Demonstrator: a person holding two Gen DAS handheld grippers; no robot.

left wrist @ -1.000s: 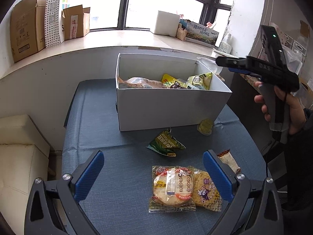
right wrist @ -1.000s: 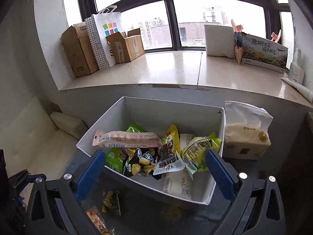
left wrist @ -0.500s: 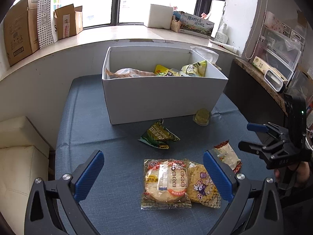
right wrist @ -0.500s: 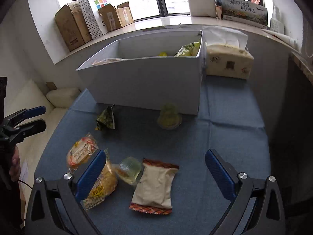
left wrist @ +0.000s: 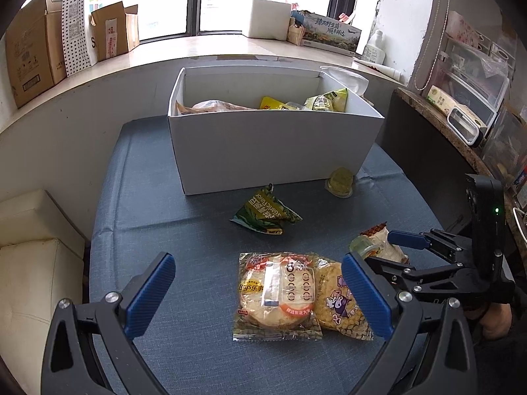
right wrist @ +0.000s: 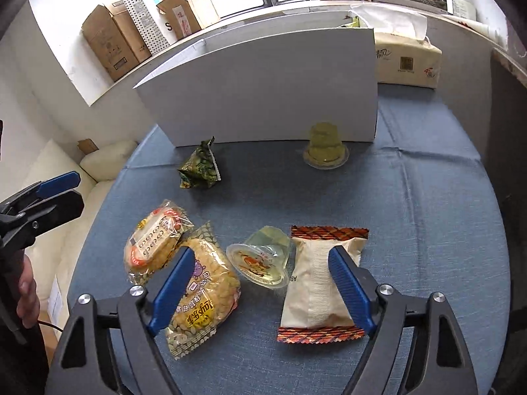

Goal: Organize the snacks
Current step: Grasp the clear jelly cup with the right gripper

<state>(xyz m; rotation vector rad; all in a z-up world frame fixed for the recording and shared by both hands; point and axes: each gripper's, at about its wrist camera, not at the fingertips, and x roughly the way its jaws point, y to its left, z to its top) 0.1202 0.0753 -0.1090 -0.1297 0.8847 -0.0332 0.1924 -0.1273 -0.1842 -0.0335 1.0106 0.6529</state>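
A white box [left wrist: 273,144] holding several snack packets stands at the back of the blue table; it also shows in the right wrist view [right wrist: 263,89]. Loose on the table lie a green triangular packet [left wrist: 265,212], a round cake packet [left wrist: 278,291], a yellow puffed snack packet [right wrist: 201,296], a clear jelly cup on its side [right wrist: 263,260], a cream packet with orange ends [right wrist: 321,283] and an upright jelly cup [right wrist: 326,146]. My right gripper [right wrist: 260,289] is open, low over the tipped jelly cup. My left gripper [left wrist: 255,293] is open above the cake packet.
A tissue pack [right wrist: 406,61] sits right of the box. Cardboard boxes [left wrist: 33,56] stand on the window ledge. A cream cushion seat [left wrist: 29,256] is left of the table. A dark cabinet [left wrist: 425,131] with clutter stands at the right.
My right gripper has dropped from above the box to low over the loose snacks at the table's front. My left gripper has stayed open, drifting slightly.
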